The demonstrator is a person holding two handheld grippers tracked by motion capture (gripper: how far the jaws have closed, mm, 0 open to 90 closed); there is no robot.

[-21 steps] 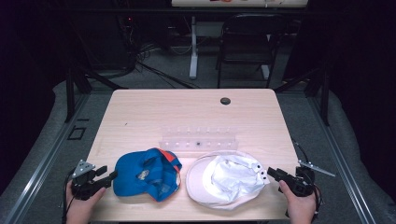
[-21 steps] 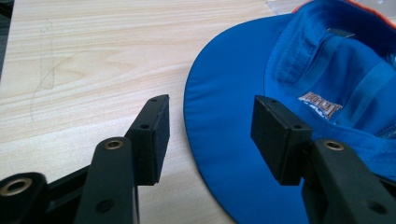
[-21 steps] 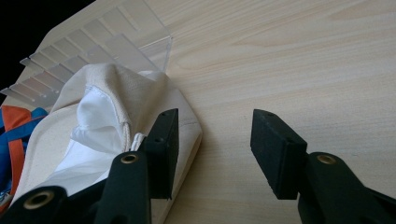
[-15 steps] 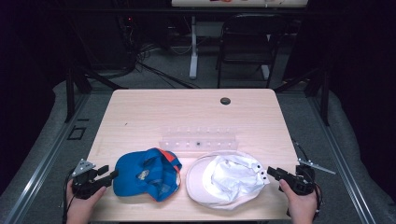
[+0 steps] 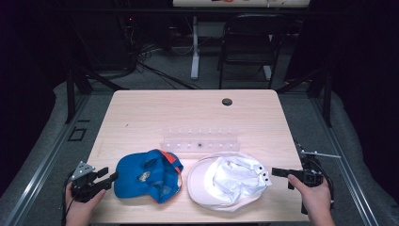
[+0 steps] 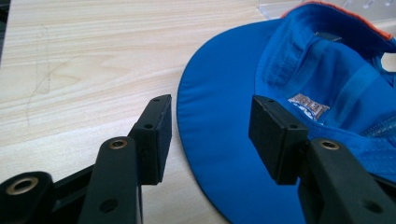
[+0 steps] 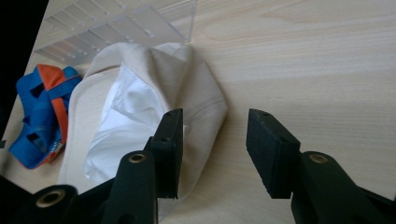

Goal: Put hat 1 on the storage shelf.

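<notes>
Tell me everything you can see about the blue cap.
The blue cap lies upside down on the table's near left part, its hollow inside facing up. It looks like thin fabric, with orange trim and a small label inside. Its flat brim points toward the left claw, whose open jaws straddle the brim's edge. The white cap lies beside it.

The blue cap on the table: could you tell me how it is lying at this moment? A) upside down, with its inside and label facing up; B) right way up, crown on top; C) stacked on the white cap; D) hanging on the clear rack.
A: in the left gripper view the blue cap shows its inner lining and sewn label facing up, and it lies on the table beside, not on, the white cap.
</notes>
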